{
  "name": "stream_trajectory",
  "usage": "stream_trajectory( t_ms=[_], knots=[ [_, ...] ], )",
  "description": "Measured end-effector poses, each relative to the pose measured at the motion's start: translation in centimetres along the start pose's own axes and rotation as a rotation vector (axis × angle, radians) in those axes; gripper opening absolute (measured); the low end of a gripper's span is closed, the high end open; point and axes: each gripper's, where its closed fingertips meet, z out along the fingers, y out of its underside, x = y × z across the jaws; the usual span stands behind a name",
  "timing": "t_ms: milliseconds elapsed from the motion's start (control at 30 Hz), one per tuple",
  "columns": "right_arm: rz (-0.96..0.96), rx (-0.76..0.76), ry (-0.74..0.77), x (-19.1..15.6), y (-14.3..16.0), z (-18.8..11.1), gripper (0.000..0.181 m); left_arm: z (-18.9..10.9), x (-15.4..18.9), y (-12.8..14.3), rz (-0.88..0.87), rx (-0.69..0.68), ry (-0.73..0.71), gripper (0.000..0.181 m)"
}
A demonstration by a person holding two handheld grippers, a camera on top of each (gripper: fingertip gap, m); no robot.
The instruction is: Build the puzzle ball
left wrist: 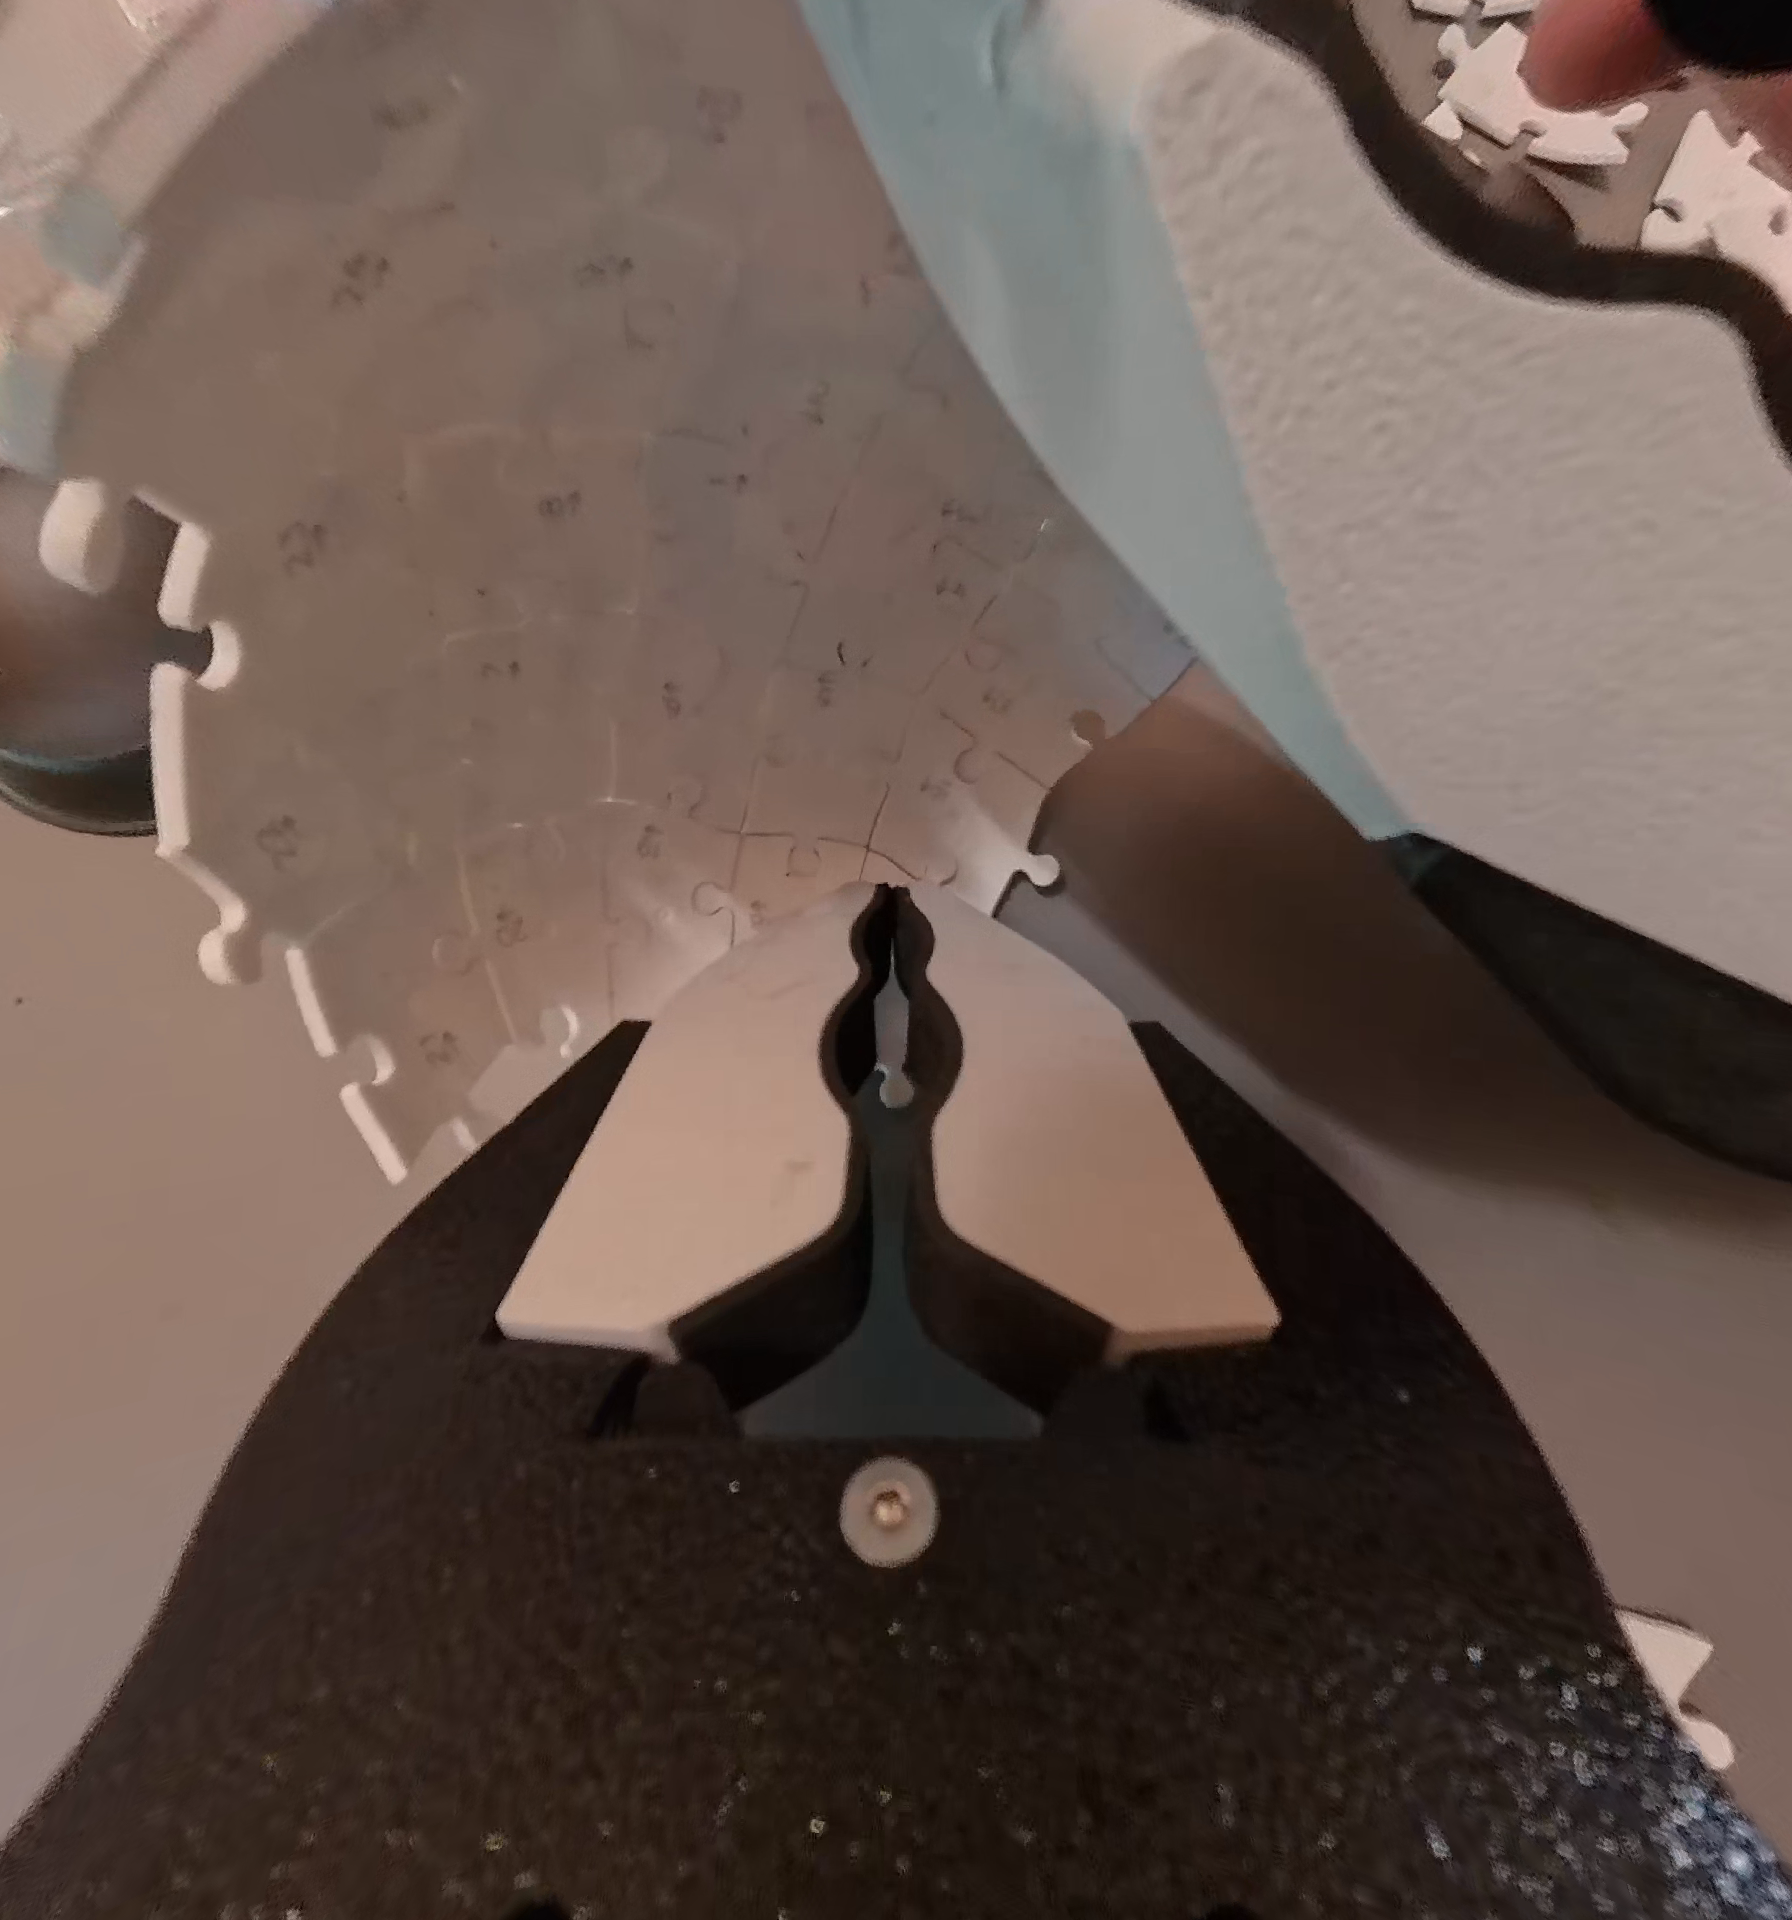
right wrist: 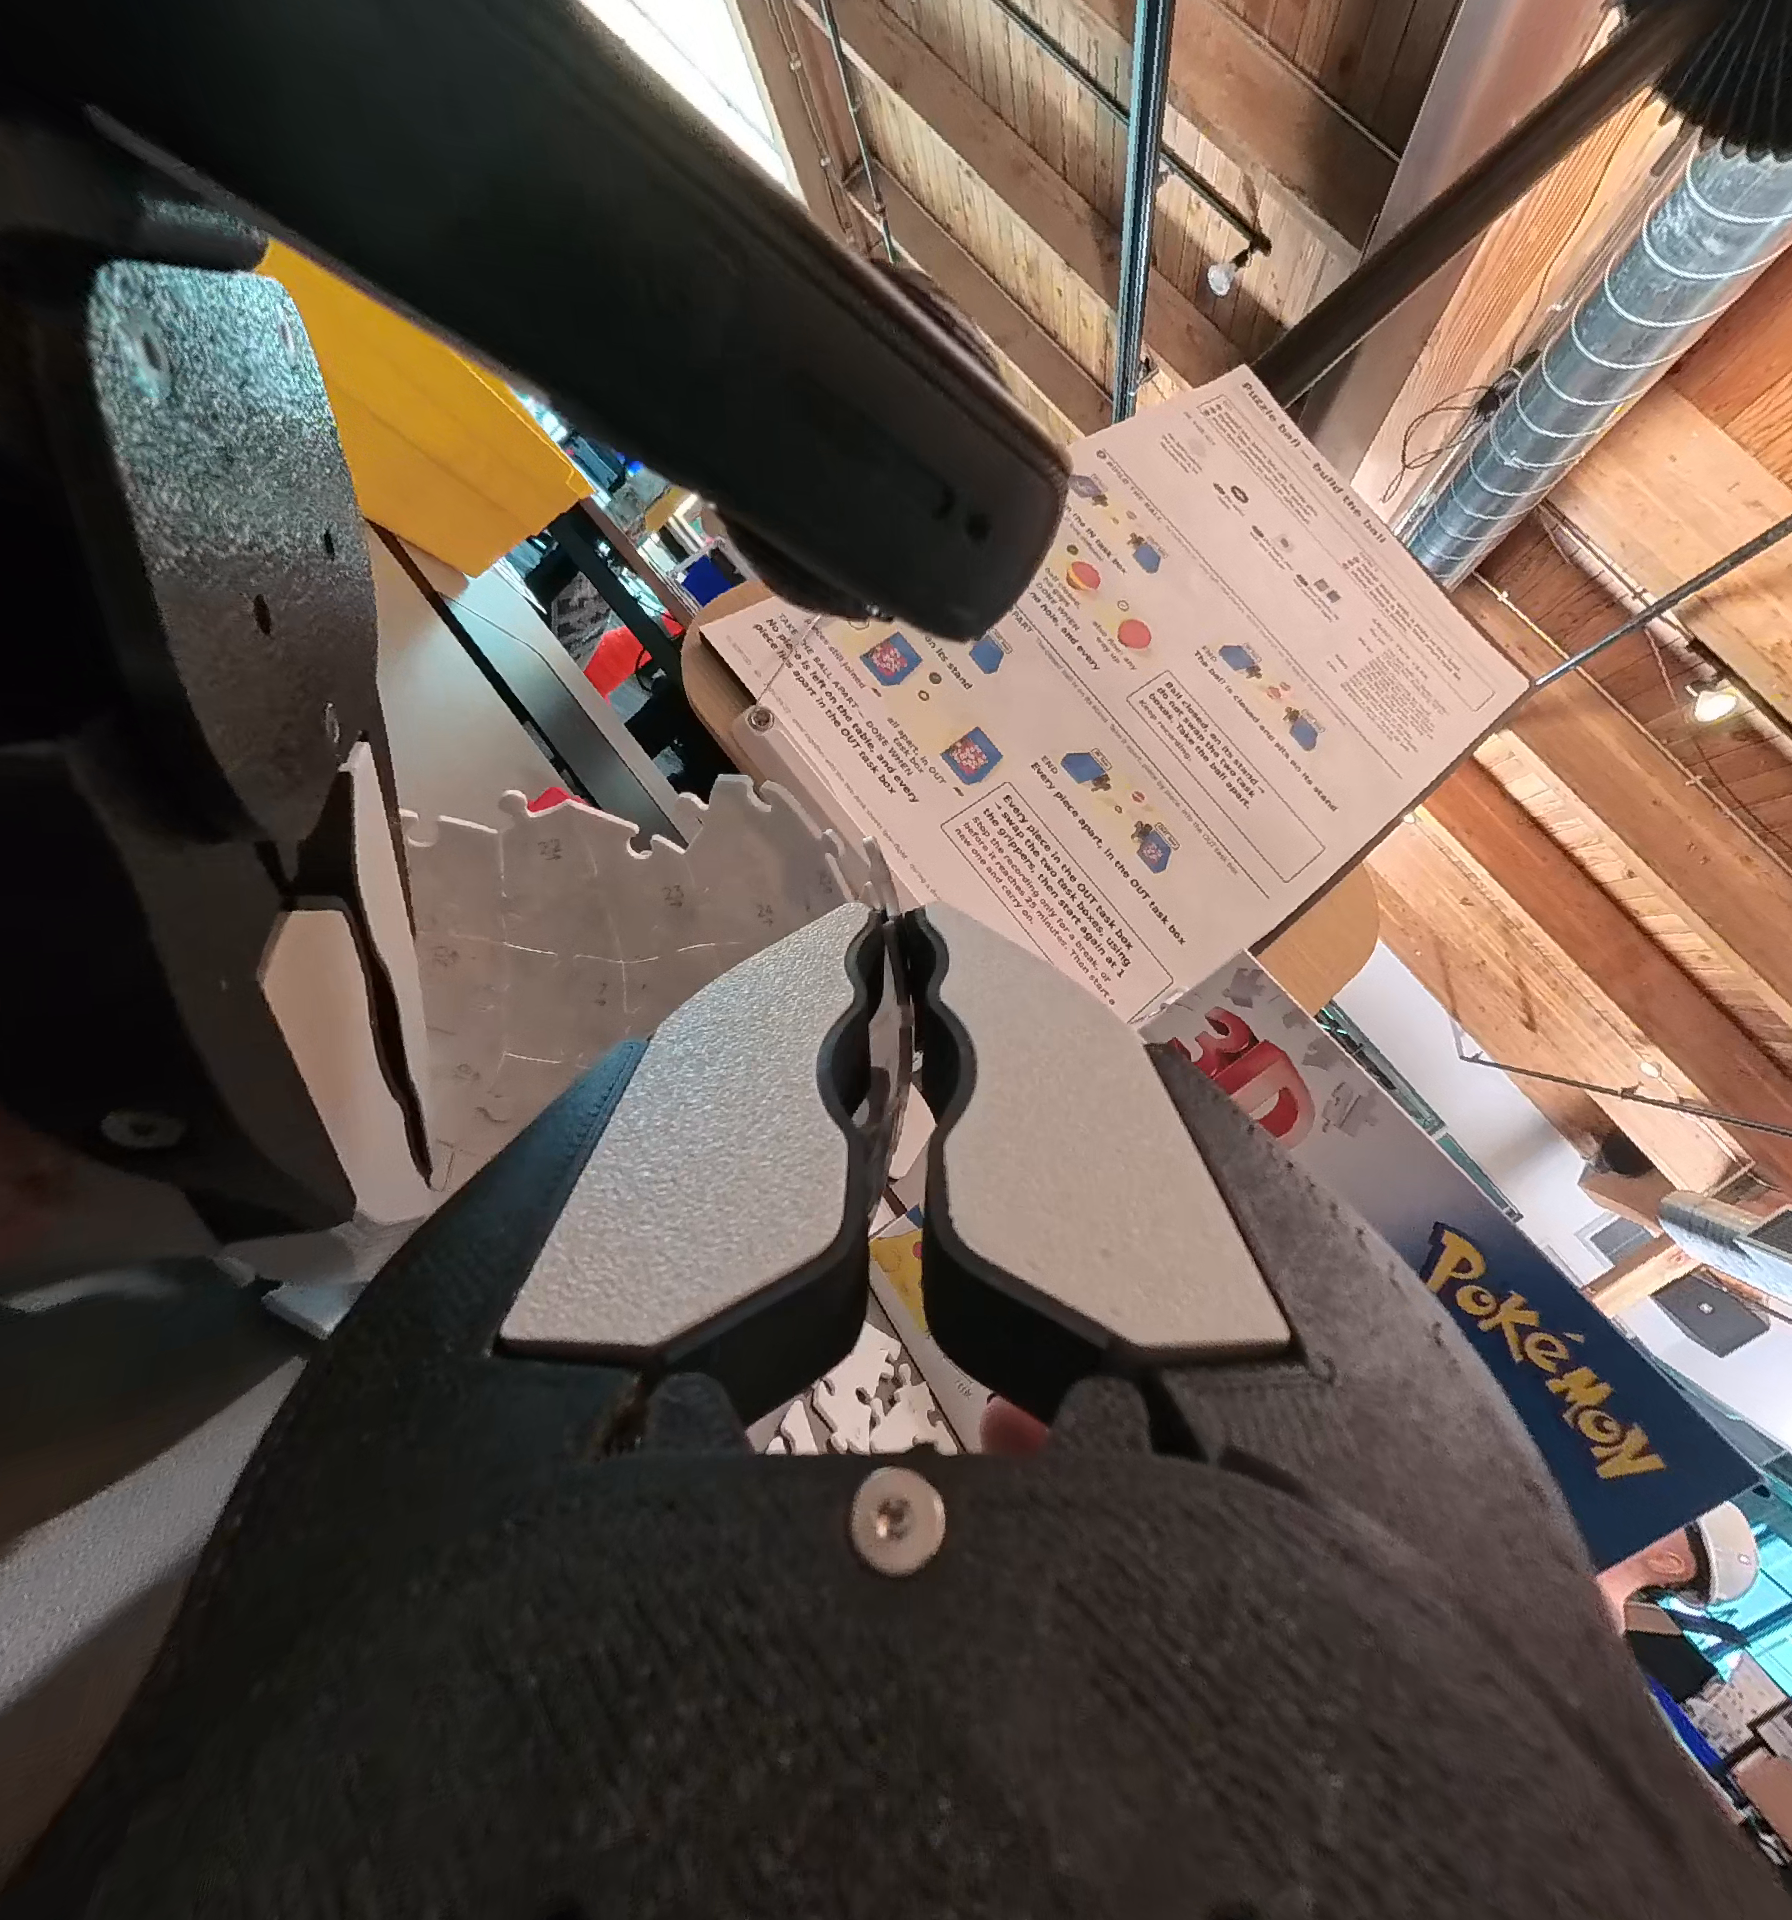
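Observation:
A partly built puzzle ball shell [left wrist: 559, 520] of white numbered pieces with a jagged rim fills the left wrist view. My left gripper [left wrist: 892, 909] is shut on its lower rim. The right gripper's white textured pad [left wrist: 1494, 520] looms at the upper right against the shell's far side. In the right wrist view my right gripper [right wrist: 897, 925] is shut on the rim of the shell [right wrist: 580, 935], which shows as a thin edge between the jaws. The left gripper's white pad [right wrist: 310, 997] holds the shell at the left. Both hold it up off the table.
Loose white pieces [left wrist: 1557, 114] lie on the table by a hand [left wrist: 1598, 52], and more show below [right wrist: 871, 1403]. A dark round stand [left wrist: 30, 675] sits at the left. An instruction sheet [right wrist: 1183, 675], a blue puzzle box [right wrist: 1494, 1299] and yellow bins [right wrist: 404, 416] stand behind. The tips of one gripper are about 12 cm away from the tips of the other.

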Motion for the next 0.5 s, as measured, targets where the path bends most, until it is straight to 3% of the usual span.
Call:
stream_trajectory(
  t_ms=[500],
  knots=[
    [0.018,-0.015,-0.004,-0.07,0.39,0.11,0.004,0.45,-0.44,-0.26,0.017,0.020,-0.036,0.000]
  ],
)
